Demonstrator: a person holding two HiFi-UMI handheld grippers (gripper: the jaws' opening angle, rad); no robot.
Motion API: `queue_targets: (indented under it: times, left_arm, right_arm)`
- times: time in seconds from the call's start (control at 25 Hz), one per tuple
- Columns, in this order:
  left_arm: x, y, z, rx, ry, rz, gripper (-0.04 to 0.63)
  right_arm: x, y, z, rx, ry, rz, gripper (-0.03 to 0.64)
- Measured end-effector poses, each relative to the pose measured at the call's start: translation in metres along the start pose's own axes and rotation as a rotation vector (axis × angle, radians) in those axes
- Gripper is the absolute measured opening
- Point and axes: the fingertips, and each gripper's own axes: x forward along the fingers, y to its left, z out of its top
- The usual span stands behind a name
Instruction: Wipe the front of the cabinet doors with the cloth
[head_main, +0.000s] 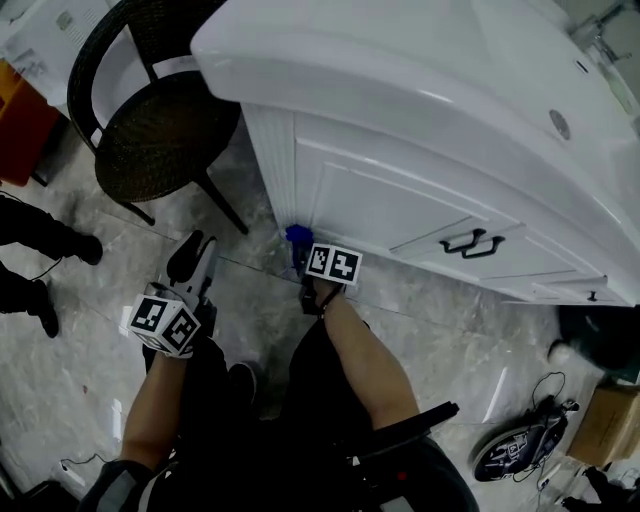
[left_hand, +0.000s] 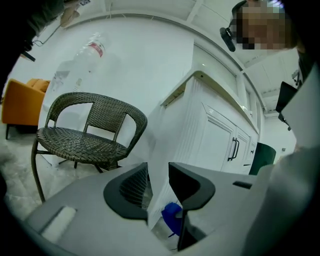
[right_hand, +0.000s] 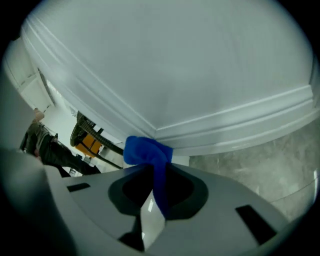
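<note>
Two claws work low over the grey marble floor (head_main: 440, 330), close to the left end of the white cabinet (head_main: 370, 190).

Grips a blue cloth (right_hand: 146, 150) in the right claw (right_hand: 157, 176): jaws clenched on one fold that runs down between them, with the bunched rest bulging out past the tips. Presses that wad against the moulding at the foot of the cabinet front, by its bottom left corner and just above the floor.

Keeps nothing in the left claw (left_hand: 159, 182): released, jaws apart, with only the cabinet's corner and the cloth showing beyond the gap. Hovers to the left of the right claw, off the cabinet, near a leg of the dark wicker chair (head_main: 150, 130).

Farther right on the cabinet front sit two black door handles (head_main: 472, 243), side by side and well apart from the cloth. Overhead juts the white counter (head_main: 400, 60), overhanging the doors.

Beyond the chair stands an orange object (left_hand: 20, 102), too unclear to name. At the left edge of the head view stand someone's dark shoes (head_main: 60, 245). Bottom right on the floor lie a dark shoe (head_main: 525, 450) and a loose cable (head_main: 548, 385).
</note>
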Motion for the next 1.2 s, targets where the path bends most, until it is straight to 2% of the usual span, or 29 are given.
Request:
queue_targets:
  times: [0.16,0.4,0.72,0.84,1.0,1.2]
  left_arm:
    - [0.008,-0.002,-0.001,-0.013,0.001,-0.015,0.132]
    - [0.042,-0.029,-0.018,-0.007,0.036,-0.100,0.132]
    - [0.088,-0.074,-0.041,-0.009,0.068,-0.226,0.132]
    - [0.100,-0.083,-0.050,-0.012,0.078,-0.253,0.132]
    - [0.113,-0.091,-0.056,0.003,0.084,-0.277,0.132]
    - [0.121,-0.105,-0.058,0.074,0.081,-0.284,0.132]
  right_arm:
    - [-0.022,-0.030,0.012,0.049,-0.057,-0.067,0.057]
    - [-0.081,-0.083,0.026,0.090,-0.154,-0.184,0.057]
    - [-0.185,-0.174,0.029,0.211,-0.298,-0.430,0.057]
    - [-0.219,-0.194,0.029,0.238,-0.362,-0.500,0.057]
    - [-0.247,-0.189,0.038,0.224,-0.449,-0.496,0.057]
    - [-0.298,-0.166,0.052,0.150,-0.591,-0.469,0.057]
